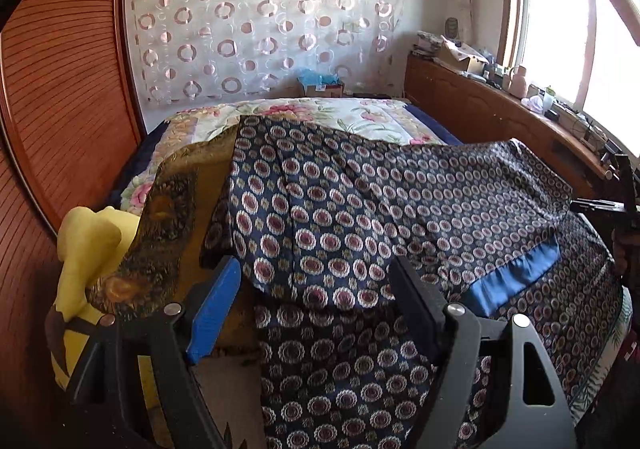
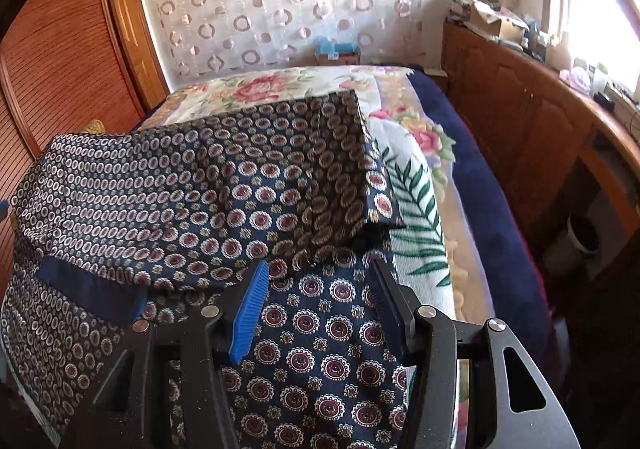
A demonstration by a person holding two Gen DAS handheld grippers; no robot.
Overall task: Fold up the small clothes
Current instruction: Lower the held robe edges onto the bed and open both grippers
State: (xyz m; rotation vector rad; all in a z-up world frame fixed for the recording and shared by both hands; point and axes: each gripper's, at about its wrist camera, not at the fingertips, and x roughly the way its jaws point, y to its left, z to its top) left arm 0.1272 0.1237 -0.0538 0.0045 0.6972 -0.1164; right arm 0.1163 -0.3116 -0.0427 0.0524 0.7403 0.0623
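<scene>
A navy garment (image 1: 360,209) printed with round red and white medallions lies spread on the bed, its upper layer folded over the lower. A plain blue band (image 1: 516,277) shows at its fold. My left gripper (image 1: 314,263) stands open just above the near left part of the cloth, and its pads do not press on it. In the right wrist view the same garment (image 2: 200,189) fills the near bed, with the blue band (image 2: 88,289) at the left. My right gripper (image 2: 319,265) is open over the near right part, the cloth lying loose under its fingers.
A floral bedspread (image 1: 320,113) covers the bed. A brown and gold cloth (image 1: 176,217) and a yellow plush toy (image 1: 88,249) lie at the left. A wooden cabinet (image 2: 520,109) with clutter runs along the right under the window; louvred wardrobe doors (image 1: 60,89) stand at the left.
</scene>
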